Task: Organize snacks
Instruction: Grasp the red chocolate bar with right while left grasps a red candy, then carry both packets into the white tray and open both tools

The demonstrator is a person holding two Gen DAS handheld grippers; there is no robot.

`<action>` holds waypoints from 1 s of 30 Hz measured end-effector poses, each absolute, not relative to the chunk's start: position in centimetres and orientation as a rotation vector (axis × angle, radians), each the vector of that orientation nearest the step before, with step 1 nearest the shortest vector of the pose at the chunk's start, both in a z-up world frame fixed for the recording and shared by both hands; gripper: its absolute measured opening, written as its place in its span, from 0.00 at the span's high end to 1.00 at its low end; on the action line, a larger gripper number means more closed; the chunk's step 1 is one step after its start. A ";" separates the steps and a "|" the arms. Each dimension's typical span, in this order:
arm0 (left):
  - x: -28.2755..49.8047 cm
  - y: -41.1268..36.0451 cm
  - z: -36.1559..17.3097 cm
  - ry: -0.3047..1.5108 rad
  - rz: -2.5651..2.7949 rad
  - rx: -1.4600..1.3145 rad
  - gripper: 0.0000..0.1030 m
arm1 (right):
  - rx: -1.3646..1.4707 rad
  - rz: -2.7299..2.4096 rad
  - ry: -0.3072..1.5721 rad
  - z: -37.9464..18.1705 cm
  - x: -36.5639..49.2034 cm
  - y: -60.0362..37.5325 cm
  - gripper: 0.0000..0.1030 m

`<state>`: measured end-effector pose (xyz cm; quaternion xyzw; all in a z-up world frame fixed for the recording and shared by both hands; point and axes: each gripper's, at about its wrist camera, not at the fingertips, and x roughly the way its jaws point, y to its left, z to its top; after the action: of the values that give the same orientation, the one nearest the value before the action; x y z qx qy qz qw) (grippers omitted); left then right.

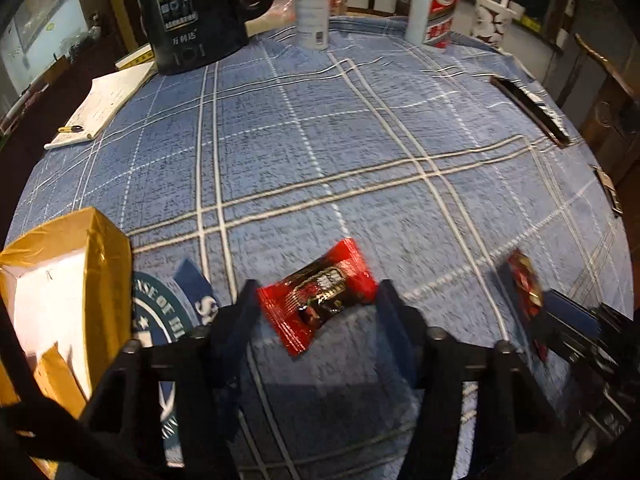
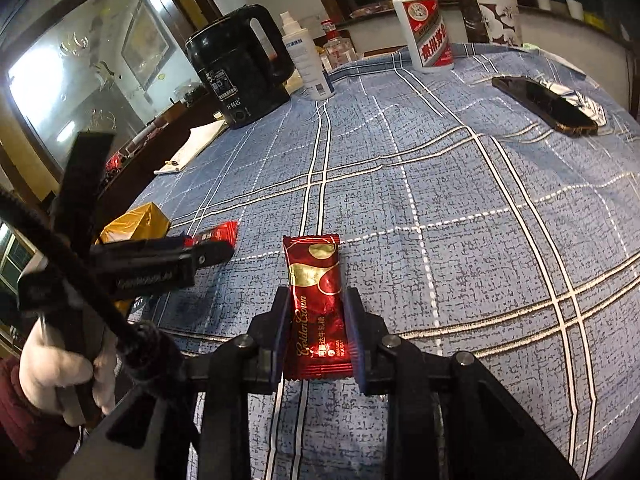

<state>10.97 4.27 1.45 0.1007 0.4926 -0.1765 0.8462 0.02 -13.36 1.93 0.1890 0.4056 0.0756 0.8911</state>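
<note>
Black jaws of the right gripper (image 2: 318,332) pinch a dark red foil candy (image 2: 316,304) by its long sides; the glossy wrapper with gold print sticks out forward past the blue fingertip pads, above the blue plaid tablecloth (image 2: 460,208). In the left wrist view the left gripper (image 1: 318,300) has its jaws spread to either side of a bright red crinkled candy (image 1: 318,294) that lies aslant on the cloth; whether the pads touch its ends cannot be told. Just left of that gripper stands an open gold cardboard box (image 1: 100,240) with a white inside, set on a round blue-and-white printed mat (image 1: 160,312). Wide bare cloth stretches ahead of both grippers. Along the far edge stand a black kettle (image 2: 240,68), a white spray bottle (image 2: 306,60) and a white-and-red bottle (image 2: 426,28); a dark phone (image 2: 544,106) lies near the right edge, a white notepad (image 1: 100,106) near the left
</note>
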 end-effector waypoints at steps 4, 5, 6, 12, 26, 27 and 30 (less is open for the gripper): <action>9.8 3.6 1.7 1.014 -0.369 0.246 0.56 | 0.433 0.153 0.847 1.6 0.0 -13.9 0.75; 9.7 3.4 1.8 1.008 -0.374 0.245 0.57 | 0.435 0.154 0.847 1.6 0.1 -13.9 0.75; 9.4 3.3 2.1 1.001 -0.378 0.242 0.57 | 0.437 0.153 0.847 1.6 0.1 -13.9 0.75; 6.9 5.0 5.0 0.936 -0.401 0.146 0.57 | 0.465 0.136 0.838 1.5 -0.3 -14.4 0.75; -2.8 12.2 9.6 0.764 -0.288 -0.045 0.57 | 0.483 0.108 0.789 3.3 -2.2 -14.9 0.75; -3.5 12.8 9.9 0.744 -0.272 -0.065 0.57 | 0.489 0.120 0.782 3.9 -2.8 -14.8 0.75; -6.1 14.3 10.9 0.685 -0.228 -0.104 0.57 | 0.488 0.160 0.767 5.5 -4.1 -13.8 0.75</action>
<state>-6.13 14.27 10.89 -0.0506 0.3351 -0.1116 0.9342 -4.12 -13.79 5.55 0.2354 0.3702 0.0774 0.8953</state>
